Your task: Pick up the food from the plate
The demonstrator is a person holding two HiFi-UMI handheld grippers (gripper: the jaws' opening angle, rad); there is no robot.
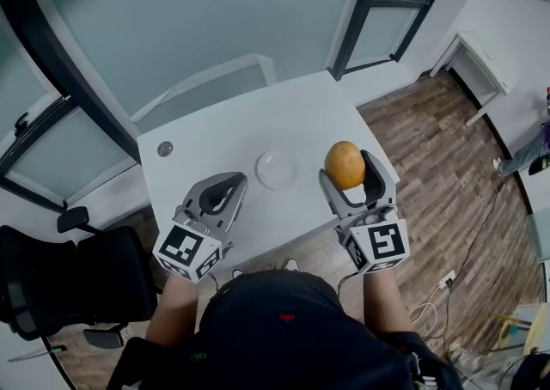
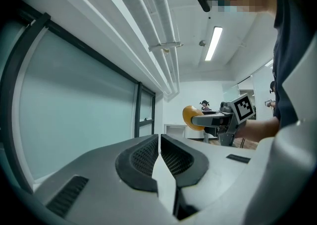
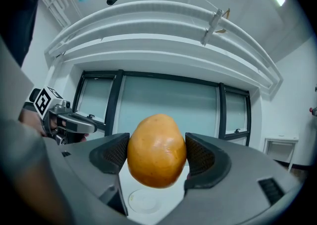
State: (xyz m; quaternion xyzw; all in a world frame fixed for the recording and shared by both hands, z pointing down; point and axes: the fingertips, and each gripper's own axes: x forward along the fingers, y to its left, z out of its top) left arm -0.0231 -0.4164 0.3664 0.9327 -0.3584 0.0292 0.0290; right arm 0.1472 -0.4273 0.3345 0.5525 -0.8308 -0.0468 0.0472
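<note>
Right gripper view: right gripper (image 3: 157,158) clamped on smooth orange-yellow oval fruit (image 3: 156,150), lifted above small round white plate (image 1: 276,169). Left gripper (image 2: 159,155) jaws pressed together, nothing between.

I read no text, label, brand or number in any view; the marker cubes (image 1: 187,251) carry only black-and-white square patterns.

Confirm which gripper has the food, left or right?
The right gripper: its fingers clamp the orange-yellow fruit on both sides. The left gripper has its fingers shut together with nothing between them.
</note>
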